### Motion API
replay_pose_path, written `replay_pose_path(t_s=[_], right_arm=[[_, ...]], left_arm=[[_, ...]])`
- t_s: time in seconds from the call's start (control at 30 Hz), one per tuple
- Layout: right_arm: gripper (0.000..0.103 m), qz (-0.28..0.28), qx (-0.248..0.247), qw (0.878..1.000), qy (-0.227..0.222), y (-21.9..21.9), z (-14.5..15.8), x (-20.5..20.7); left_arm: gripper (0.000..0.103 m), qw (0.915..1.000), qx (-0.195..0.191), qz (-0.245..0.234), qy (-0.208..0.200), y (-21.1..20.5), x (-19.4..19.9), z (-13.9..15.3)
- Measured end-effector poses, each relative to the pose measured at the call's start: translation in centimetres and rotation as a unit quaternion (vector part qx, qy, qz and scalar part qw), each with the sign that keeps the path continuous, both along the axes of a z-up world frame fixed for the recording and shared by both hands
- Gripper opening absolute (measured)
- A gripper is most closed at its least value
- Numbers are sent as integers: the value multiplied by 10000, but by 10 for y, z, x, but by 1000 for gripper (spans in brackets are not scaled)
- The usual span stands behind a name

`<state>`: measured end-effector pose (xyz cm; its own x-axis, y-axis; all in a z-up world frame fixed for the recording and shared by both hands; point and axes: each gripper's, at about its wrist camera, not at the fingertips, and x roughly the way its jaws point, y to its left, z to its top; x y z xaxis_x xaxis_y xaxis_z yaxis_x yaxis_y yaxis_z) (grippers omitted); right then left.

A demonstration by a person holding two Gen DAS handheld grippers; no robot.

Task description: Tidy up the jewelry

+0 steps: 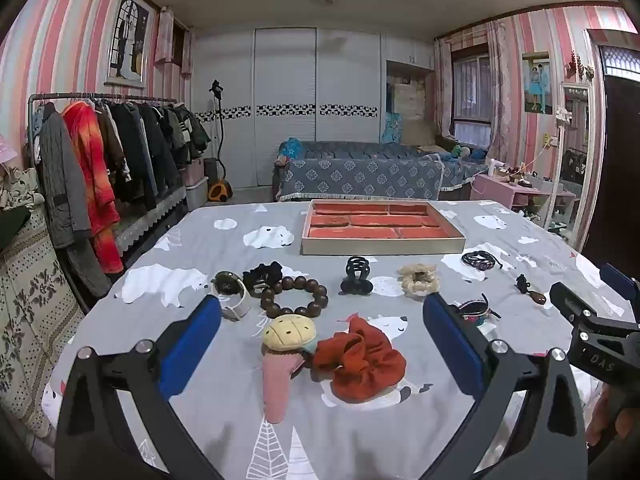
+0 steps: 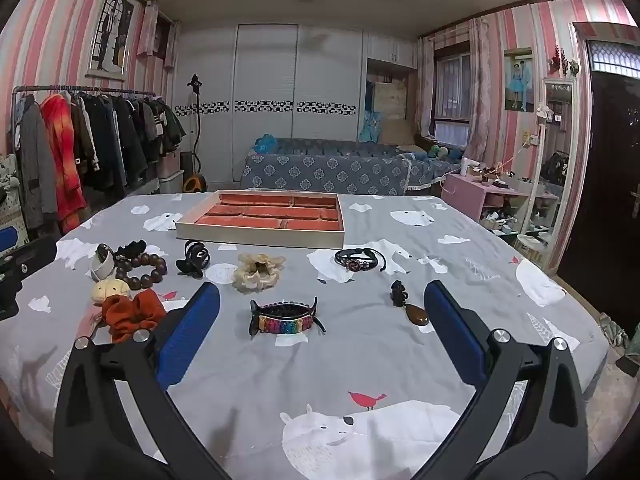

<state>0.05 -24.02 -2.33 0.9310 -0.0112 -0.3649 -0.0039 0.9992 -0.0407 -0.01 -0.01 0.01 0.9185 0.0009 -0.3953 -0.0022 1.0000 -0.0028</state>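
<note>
A compartmented tray (image 1: pixel 380 245) with red lining sits at the far side of the bed; it also shows in the right wrist view (image 2: pixel 256 236). Accessories lie on the grey sheet: wooden bead bracelet (image 1: pixel 294 296), black claw clip (image 1: pixel 356 276), cream scrunchie (image 1: pixel 418 278), orange scrunchie (image 1: pixel 360 364), plush hair clip (image 1: pixel 286 348), white watch (image 1: pixel 232 294). The rainbow bracelet (image 2: pixel 285 317), black cord bracelet (image 2: pixel 358 260) and amber pendant (image 2: pixel 416 314) lie in the right wrist view. My left gripper (image 1: pixel 322 320) is open and empty above the orange scrunchie. My right gripper (image 2: pixel 322 308) is open and empty above the rainbow bracelet.
A clothes rack (image 1: pixel 104 168) stands at the left. A sofa (image 1: pixel 360 172) stands behind the bed. A pink side table (image 2: pixel 480 196) and a mirror are at the right. The bed's edge falls away at the right (image 2: pixel 592 332).
</note>
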Motion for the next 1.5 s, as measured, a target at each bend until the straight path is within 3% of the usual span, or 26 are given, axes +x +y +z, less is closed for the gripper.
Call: replay_pose_path(t_s=[1.5], right_arm=[[99,-116,-42,9999,46,-5,-4,-1]], left_arm=[[99,9999,89,44,-46,5,-3,5]])
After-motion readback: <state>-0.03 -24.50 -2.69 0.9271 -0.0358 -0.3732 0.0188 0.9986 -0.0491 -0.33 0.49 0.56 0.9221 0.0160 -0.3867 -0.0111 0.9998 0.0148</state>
